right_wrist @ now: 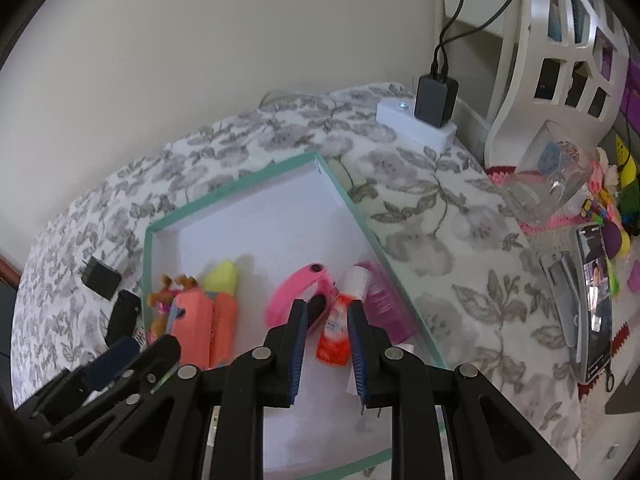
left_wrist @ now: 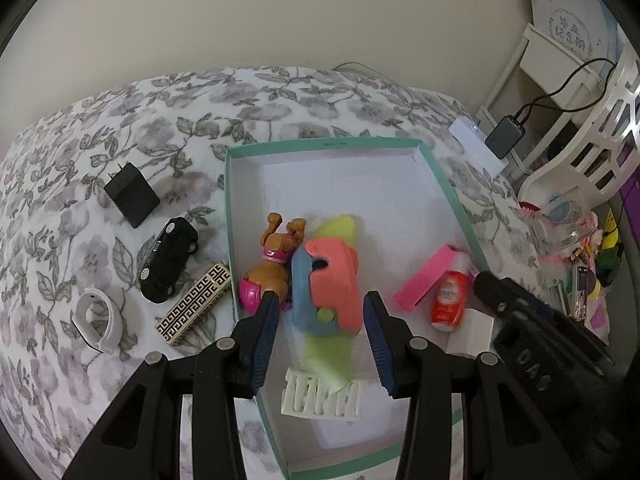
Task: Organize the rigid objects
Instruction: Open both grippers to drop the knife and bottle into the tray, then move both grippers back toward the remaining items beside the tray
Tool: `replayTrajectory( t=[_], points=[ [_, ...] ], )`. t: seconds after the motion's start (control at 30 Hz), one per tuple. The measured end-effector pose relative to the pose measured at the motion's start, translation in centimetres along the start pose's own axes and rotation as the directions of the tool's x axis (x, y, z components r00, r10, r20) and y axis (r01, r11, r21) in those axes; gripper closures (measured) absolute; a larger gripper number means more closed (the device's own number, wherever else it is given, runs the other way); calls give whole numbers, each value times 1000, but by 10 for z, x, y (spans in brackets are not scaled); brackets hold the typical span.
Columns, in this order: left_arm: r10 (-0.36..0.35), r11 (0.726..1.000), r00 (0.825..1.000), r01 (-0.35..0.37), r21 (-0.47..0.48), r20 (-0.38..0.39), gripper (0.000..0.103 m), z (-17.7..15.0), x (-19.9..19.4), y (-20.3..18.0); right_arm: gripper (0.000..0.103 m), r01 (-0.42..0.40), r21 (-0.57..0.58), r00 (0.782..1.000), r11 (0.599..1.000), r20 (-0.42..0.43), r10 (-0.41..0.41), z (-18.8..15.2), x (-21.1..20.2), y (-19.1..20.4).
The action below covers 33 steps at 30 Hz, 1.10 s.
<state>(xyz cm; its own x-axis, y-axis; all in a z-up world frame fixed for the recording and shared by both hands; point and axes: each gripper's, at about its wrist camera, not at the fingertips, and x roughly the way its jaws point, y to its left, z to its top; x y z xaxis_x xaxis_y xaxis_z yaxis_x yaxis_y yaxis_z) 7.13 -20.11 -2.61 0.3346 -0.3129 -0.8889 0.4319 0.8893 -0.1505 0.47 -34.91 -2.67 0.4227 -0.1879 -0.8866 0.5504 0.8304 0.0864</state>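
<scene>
Toys [left_wrist: 332, 280], a red bottle [left_wrist: 448, 296] and a pink band [right_wrist: 296, 292] already lie in the green-rimmed box [left_wrist: 320, 145] on the bed, while charger [left_wrist: 131, 194], toy car [left_wrist: 168, 266], patterned case [left_wrist: 196, 304] and white band [left_wrist: 98, 320] wait outside; left claw [left_wrist: 322, 344] half-open and empty, right claw [right_wrist: 327, 340] narrow, gripping nothing.

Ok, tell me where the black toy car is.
In the left wrist view the black toy car lies on the floral cloth, left of the teal-rimmed box, between the black charger and the patterned gold case.
</scene>
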Motion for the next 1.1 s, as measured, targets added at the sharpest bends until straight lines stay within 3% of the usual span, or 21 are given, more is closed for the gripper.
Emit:
replayTrajectory(
  t=[0.5, 0.77, 0.87, 1.0, 1.1],
  points=[
    [25, 1000, 1000, -25, 2, -19, 57, -2, 4, 4, 80, 15, -20, 995, 1000, -93, -17, -11, 24, 2],
    [38, 999, 999, -38, -10, -20, 46, -1, 3, 8, 78, 30, -28, 995, 999, -98, -33, -11, 24, 4],
    [38, 999, 999, -39, -27, -21, 33, 0, 1, 12, 77, 30, -29, 995, 999, -93, -33, -11, 24, 5],
    [47, 998, 999, -47, -47, -18, 29, 2, -4, 18, 65, 32, -29, 996, 999, -83, -34, -11, 22, 6],
    [94, 994, 995, -94, -54, 8, 29, 5, -14, 25, 55, 38, -33, 997, 999, -70, -40, -11, 20, 8]
  ],
)
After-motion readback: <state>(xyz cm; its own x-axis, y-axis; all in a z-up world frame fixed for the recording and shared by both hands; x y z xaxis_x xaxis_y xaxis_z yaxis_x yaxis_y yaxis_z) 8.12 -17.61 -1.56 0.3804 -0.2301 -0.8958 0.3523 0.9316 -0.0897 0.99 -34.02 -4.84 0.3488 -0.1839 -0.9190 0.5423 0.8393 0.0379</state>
